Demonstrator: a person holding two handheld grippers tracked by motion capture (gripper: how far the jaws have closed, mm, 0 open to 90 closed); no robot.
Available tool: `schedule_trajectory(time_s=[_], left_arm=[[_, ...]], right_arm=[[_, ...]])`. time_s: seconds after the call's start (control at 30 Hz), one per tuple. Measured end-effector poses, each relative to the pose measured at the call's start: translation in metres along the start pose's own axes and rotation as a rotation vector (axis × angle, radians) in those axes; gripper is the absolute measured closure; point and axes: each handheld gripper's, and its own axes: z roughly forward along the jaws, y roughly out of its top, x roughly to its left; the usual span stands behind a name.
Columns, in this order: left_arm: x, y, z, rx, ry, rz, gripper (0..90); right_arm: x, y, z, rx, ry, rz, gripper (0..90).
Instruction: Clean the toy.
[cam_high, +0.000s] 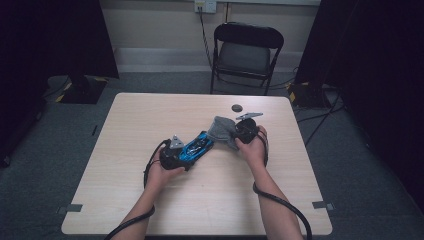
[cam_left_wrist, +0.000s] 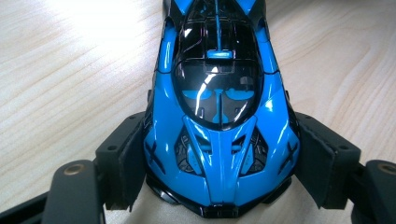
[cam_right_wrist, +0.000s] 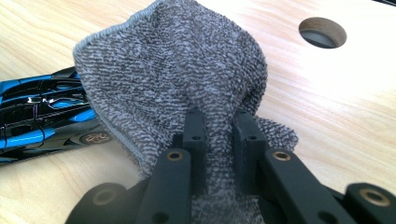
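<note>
Toy car (cam_left_wrist: 219, 140) between left claw (cam_left_wrist: 219, 158) pads

Both forearms reach up over the near edge of the table (cam_high: 150, 210). The left hand (cam_high: 161, 172) wraps around the left gripper (cam_high: 186, 152), which lies low over the table and points toward its far right; its jaws stand wide, pressed on both flanks of a blue toy car (cam_left_wrist: 219, 116). The right hand (cam_high: 254, 147) holds the right gripper (cam_high: 236, 134) pointing left, jaws nearly together, pinching a grey cloth (cam_right_wrist: 187, 84).
</note>
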Motion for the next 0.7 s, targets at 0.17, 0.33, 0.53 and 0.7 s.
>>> schedule_trajectory(time_s=[0.17, 0.33, 0.53, 0.7], left_arm=[[0.000, 0.000, 0.000, 0.000, 0.000, -0.001, 25.8], [0.000, 0.000, 0.000, 0.001, 0.000, 0.000, 25.8], [0.000, 0.000, 0.000, -0.001, 0.000, -0.002, 25.8], [0.000, 0.000, 0.000, 0.000, 0.001, -0.002, 25.8]], right_arm=[[-0.003, -0.001, -0.005, -0.008, -0.004, 0.007, 78.2], [-0.007, -0.004, -0.010, -0.016, -0.012, 0.009, 78.2], [-0.016, -0.008, -0.020, -0.030, -0.021, 0.024, 78.3], [-0.015, -0.008, -0.027, -0.048, -0.009, 0.017, 78.3]])
